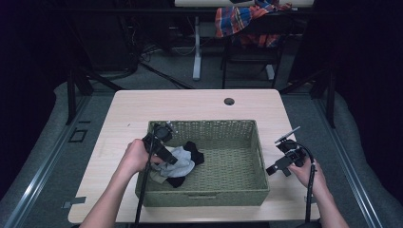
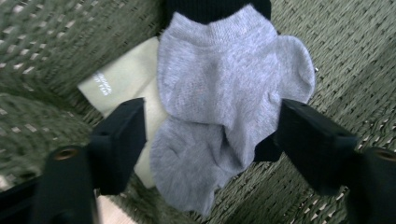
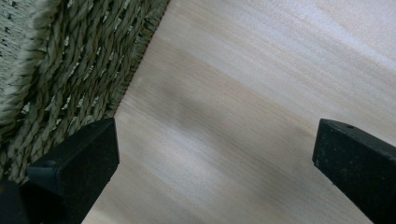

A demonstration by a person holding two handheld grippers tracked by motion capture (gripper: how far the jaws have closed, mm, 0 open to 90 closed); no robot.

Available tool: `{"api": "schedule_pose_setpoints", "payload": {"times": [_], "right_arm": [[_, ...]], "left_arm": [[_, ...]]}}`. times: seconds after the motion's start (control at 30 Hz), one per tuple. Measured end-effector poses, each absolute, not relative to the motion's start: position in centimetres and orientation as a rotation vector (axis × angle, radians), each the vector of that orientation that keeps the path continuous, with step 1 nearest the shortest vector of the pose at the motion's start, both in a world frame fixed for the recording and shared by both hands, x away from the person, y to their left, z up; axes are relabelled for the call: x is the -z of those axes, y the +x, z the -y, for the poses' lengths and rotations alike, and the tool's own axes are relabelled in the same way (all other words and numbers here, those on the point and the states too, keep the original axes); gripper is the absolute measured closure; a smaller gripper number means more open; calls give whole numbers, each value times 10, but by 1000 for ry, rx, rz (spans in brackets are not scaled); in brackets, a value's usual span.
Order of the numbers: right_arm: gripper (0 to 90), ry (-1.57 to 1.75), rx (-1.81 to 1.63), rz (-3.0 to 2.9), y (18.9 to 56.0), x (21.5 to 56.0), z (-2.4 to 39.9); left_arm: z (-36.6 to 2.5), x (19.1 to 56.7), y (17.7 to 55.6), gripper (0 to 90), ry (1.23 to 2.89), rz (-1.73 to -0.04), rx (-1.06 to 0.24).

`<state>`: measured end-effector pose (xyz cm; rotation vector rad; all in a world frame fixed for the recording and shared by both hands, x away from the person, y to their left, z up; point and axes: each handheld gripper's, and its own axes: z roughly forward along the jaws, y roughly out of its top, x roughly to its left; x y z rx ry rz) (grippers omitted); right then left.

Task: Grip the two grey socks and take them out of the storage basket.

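The left gripper hangs inside the green woven basket, jaws apart around a grey sock lying atop a cream sock and black one; the right gripper gapes over bare table beside the basket.

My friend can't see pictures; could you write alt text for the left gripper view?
A light grey ankle sock lies between two open black fingers, atop a cream sock and a black sock, inside a green woven basket.

Grey sock, cream sock, black sock; green woven basket; pale wood table.
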<state>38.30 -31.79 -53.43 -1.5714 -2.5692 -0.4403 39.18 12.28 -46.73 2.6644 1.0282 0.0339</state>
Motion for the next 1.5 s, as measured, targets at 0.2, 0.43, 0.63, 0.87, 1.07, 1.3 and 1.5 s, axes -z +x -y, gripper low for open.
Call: {"api": "schedule_pose_setpoints", "payload": {"times": [0.2, 0.43, 0.63, 0.87, 1.07, 1.3, 1.5], "right_arm": [[2, -1584, 455, 2560, 383, 535, 319], [3, -1604, 489, 2545, 381, 536, 318], [2, -1601, 482, 2551, 381, 535, 318], [2, -1605, 473, 2561, 381, 536, 318], [2, -1572, 444, 2573, 382, 533, 319], [2, -1606, 477, 2561, 381, 534, 318], [2, -1615, 471, 2568, 381, 533, 319]], "left_arm": [[-115, 478, 393, 396, 2701, -1016, -26], [-109, 489, 392, 538, 2750, -1012, -10], [-110, 487, 390, 748, 2751, -984, -12], [-116, 477, 387, 790, 2716, -969, -16], [-118, 466, 384, 788, 2693, -959, -37], [-124, 455, 382, 787, 2664, -951, -65], [-132, 447, 383, 787, 2634, -969, -90]]}}
